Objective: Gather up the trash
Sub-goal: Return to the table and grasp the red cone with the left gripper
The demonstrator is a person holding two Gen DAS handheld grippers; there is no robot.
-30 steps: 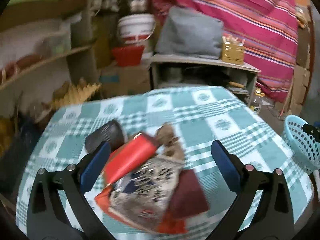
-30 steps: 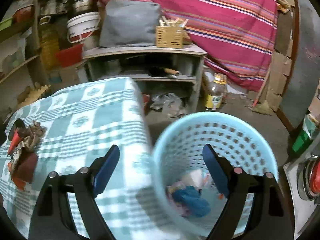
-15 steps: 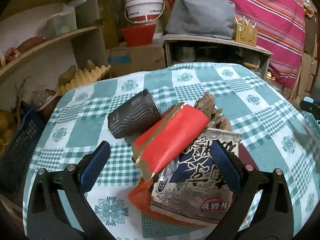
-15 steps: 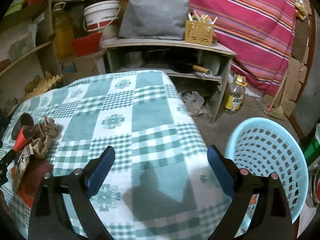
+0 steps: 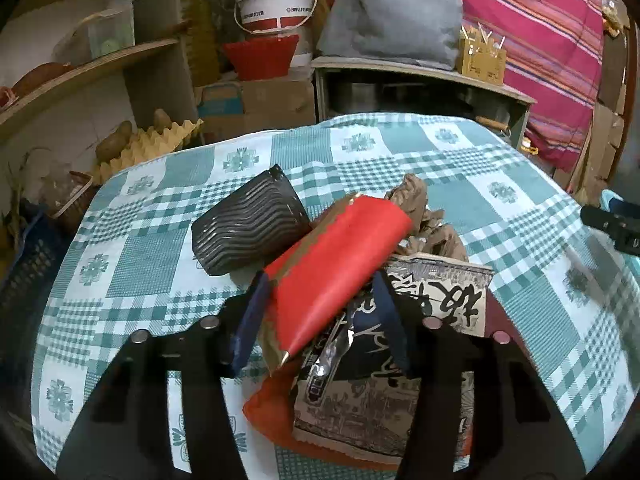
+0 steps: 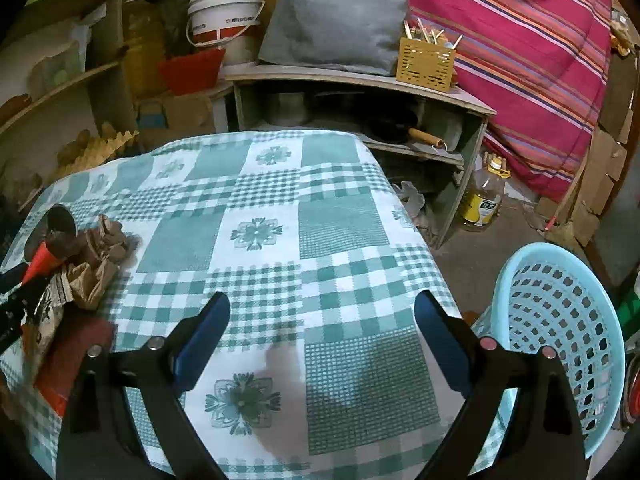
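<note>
A pile of trash lies on the teal checked tablecloth (image 5: 400,148). My left gripper (image 5: 320,316) is shut on the red packet (image 5: 340,256), which rests on a black-and-white printed snack bag (image 5: 400,392). A black ribbed cup (image 5: 248,232) lies on its side to the left. Crumpled brown paper (image 5: 428,224) sits behind. My right gripper (image 6: 320,336) is open and empty above the cloth (image 6: 340,224), with the pale blue trash basket (image 6: 560,320) at its right. The pile also shows at the left of the right wrist view, crumpled paper (image 6: 100,256) foremost.
Behind the table stand a low shelf unit (image 6: 360,80) with a grey cushion (image 6: 336,20) and a yellow holder (image 6: 426,62), a white bucket (image 5: 276,0), a red bowl (image 5: 260,56). An oil bottle (image 6: 482,196) stands on the floor.
My left gripper has moved in to the pile and closed on the red packet. My right gripper has swung left from above the basket to above the table.
</note>
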